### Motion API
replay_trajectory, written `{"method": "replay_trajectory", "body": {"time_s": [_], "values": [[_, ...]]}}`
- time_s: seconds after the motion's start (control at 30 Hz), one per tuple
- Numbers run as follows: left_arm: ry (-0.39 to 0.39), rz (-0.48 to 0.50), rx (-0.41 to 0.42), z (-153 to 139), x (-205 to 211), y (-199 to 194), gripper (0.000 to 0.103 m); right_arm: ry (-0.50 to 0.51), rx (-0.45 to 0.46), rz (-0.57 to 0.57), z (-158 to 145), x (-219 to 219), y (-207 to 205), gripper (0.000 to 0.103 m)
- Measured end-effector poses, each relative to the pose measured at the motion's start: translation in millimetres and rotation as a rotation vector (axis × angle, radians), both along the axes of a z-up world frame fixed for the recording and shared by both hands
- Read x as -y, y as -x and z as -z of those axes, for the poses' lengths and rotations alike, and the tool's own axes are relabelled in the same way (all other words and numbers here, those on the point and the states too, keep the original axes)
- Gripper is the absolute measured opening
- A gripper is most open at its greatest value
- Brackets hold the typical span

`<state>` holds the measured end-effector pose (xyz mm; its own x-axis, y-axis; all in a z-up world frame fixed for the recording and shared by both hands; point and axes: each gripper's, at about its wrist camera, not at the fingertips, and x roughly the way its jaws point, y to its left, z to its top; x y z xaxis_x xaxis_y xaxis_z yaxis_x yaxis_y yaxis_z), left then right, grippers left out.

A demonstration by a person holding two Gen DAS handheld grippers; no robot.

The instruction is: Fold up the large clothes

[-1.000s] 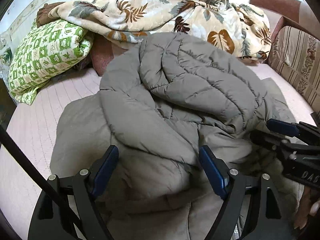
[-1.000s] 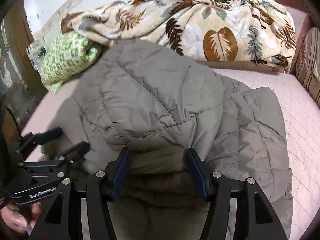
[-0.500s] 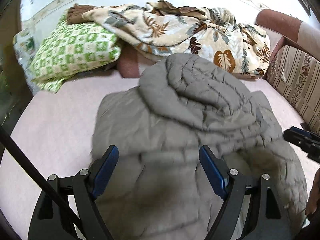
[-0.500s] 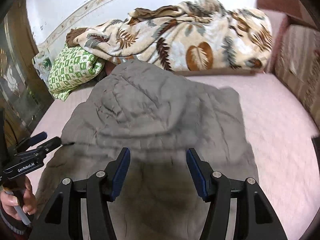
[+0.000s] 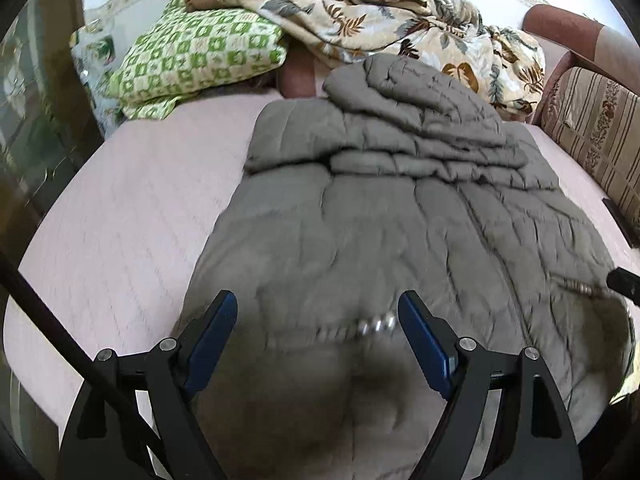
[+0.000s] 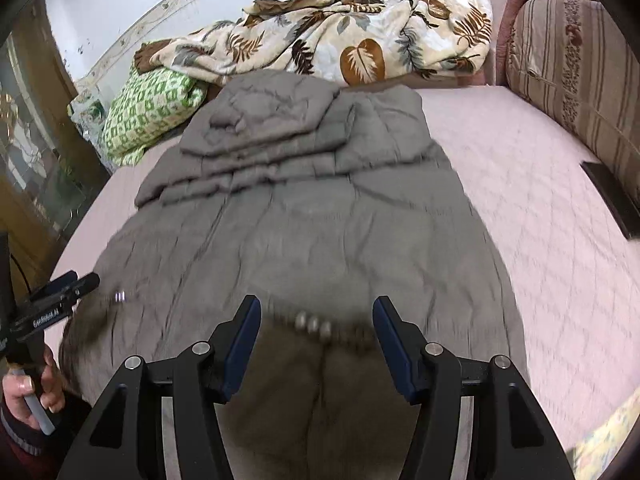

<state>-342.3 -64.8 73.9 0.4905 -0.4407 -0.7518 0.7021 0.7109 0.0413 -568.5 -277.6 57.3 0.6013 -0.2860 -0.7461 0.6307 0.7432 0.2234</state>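
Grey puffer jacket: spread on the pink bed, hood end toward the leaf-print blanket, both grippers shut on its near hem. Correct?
Not quite. Both wrist views show the left gripper and right gripper open, jaws spread over the grey puffer jacket. It does lie on the pink bed, hood toward the leaf-print blanket.

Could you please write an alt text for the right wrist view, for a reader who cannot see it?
A grey quilted jacket lies spread on a pink bed, seen between the open fingers of the right gripper. A leaf-print blanket and a green pillow lie behind it; the left gripper shows at the left edge.
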Motion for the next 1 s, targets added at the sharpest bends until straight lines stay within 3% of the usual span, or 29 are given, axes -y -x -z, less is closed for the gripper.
{"method": "replay_trajectory", "body": {"time_s": [0.27, 0.43, 0.63, 0.8, 1.0], "values": [[-0.043, -0.012, -0.031, 22, -28, 19, 0.082, 0.032, -0.045, -0.027, 16, -38, 20, 0.063], [-0.107, 0.008, 0.029, 37, -33, 33, 0.082, 0.045, -0.1, -0.057, 31, -54, 17, 0.065], [-0.137, -0.002, 0.096, 49, -30, 37, 0.09, 0.064, -0.134, -0.077, 43, -59, 12, 0.07], [-0.089, -0.01, 0.103, 55, -35, 31, 0.099, 0.079, -0.125, -0.077, 48, -61, 12, 0.071], [-0.053, 0.0, 0.144, 59, -38, 34, 0.101, 0.107, -0.108, -0.07, 52, -67, 15, 0.074]]}}
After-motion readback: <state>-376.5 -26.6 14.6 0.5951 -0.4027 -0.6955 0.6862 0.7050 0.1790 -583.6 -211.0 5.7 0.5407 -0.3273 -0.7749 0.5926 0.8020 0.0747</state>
